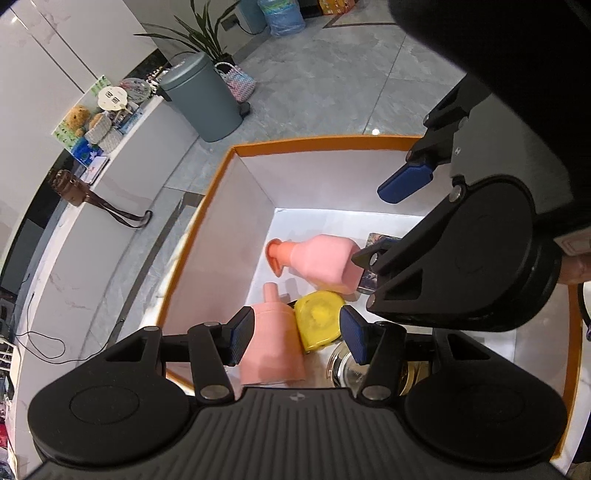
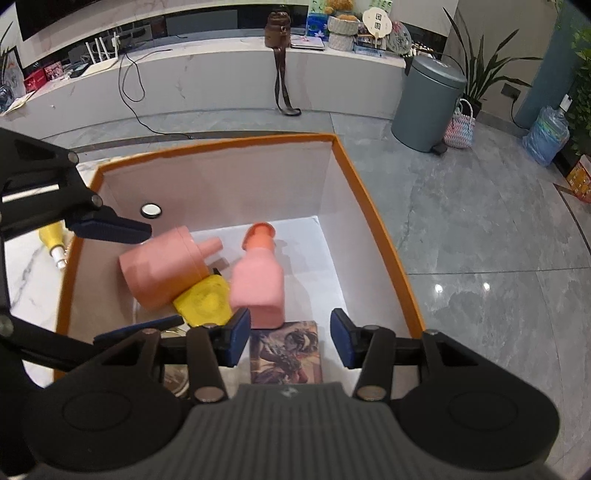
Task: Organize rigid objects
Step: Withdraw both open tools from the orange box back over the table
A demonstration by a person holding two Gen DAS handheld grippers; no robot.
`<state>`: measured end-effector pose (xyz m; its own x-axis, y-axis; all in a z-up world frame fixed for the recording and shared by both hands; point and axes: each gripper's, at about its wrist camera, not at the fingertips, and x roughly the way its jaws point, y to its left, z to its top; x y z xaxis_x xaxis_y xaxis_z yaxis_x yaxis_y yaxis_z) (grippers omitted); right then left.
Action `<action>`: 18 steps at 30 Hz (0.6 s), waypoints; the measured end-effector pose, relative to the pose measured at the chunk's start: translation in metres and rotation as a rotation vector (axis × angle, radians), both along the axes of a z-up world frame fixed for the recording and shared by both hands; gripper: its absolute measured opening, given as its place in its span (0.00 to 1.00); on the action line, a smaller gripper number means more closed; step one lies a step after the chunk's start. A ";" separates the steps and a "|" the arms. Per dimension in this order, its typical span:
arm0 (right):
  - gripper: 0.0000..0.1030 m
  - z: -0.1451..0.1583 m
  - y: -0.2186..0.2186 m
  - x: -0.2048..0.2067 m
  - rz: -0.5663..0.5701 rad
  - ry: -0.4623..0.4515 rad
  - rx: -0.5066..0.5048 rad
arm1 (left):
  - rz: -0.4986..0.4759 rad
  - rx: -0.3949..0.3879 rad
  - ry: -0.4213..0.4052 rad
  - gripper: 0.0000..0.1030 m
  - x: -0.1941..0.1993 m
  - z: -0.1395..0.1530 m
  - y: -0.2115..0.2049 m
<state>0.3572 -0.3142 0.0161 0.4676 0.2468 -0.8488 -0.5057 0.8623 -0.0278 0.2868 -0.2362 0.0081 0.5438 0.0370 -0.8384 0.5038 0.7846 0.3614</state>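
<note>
Grey polished stone floor tiles (image 2: pixel 480 229) all round, glossy with ceiling-light reflections. Along the far wall, a long white marble ledge (image 2: pixel 221 74) carrying a brown leather bag (image 2: pixel 277 31) with strap hanging down, woven baskets and a round paper fan. Beside it, a grey-green cylindrical pedal bin (image 2: pixel 428 103), a pastel woven basket bag (image 2: pixel 460 127) and a leafy potted plant (image 2: pixel 487 62).

In the middle, a white marble-veined table (image 2: pixel 22 273) bearing a big orange-rimmed white cardboard box (image 2: pixel 373 206), open-topped, matte inside.

Down in the box: a light pink squarish plastic bottle with orange neck (image 2: pixel 258 284), lying on its side; a salmon-pink cylindrical plastic bottle with short spout (image 2: pixel 162 269), tilted, leaning over a yellow rounded plastic lid-like piece (image 2: pixel 203 302); a flat printed picture card (image 2: pixel 286 350) touching the squarish bottle's base; something shiny and metallic (image 1: pixel 347 369) at the near wall, shape unclear. Outside the box on the table, a yellow bottle with white nozzle (image 2: pixel 55 243), partly hidden.

Left tongs (image 1: pixel 297 332), blue ribbed pads on black linkages, spread wide, gripping nothing, poised above the salmon bottle and yellow piece. Right tongs (image 2: pixel 290 338), likewise wide apart and empty, hovering over the picture card, squarish bottle just ahead of the pads.
</note>
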 end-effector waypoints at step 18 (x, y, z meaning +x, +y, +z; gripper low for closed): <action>0.48 0.025 0.009 -0.021 0.031 -0.054 0.041 | 0.024 -0.023 -0.050 0.61 -0.025 0.023 0.009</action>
